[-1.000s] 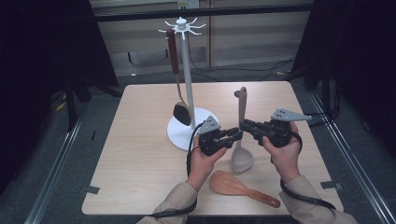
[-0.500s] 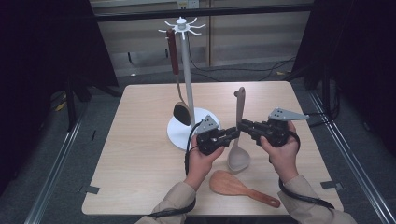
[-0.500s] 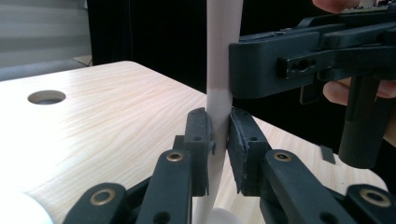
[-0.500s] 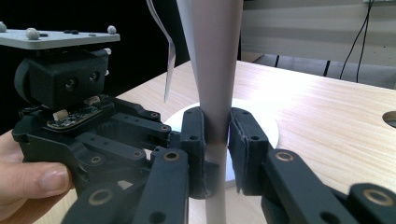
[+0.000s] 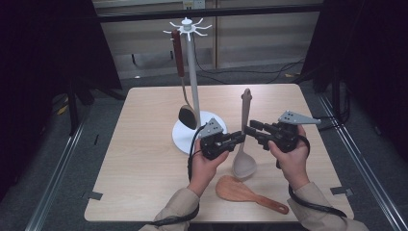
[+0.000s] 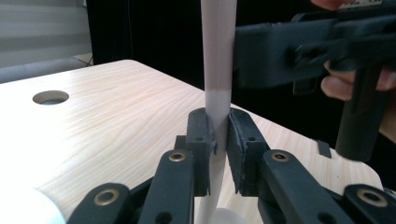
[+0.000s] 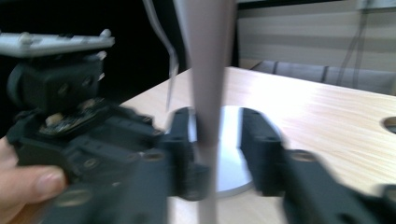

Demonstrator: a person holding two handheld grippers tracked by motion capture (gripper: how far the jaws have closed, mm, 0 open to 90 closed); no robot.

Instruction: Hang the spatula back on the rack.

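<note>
holding the grey ladle (image 5: 243,144) upright between us, we are passing it from one hand to the other above the table (image 5: 144,159). its bowl is hanging low just over the wood, near the wooden rice paddle (image 5: 240,190), and its handle is pointing up. our left gripper (image 5: 236,138) has just been closing and is now pinching the handle (image 6: 217,70) firmly, pads flat on both sides in the left gripper view. our right gripper (image 5: 250,129) has just been opening; in the right gripper view one jaw is standing clear of the handle (image 7: 208,84), so it is spread around it rather than gripping.

we are judging the risk from here: the left is clamping low on a long, smooth, tapering handle, so the ladle could pivot or slide in the pads once the right draws off. pulling the right away crookedly could knock the handle. carrying it toward the white rack (image 5: 191,72), we could bump the dark ladle (image 5: 185,113) already hanging there.
</note>
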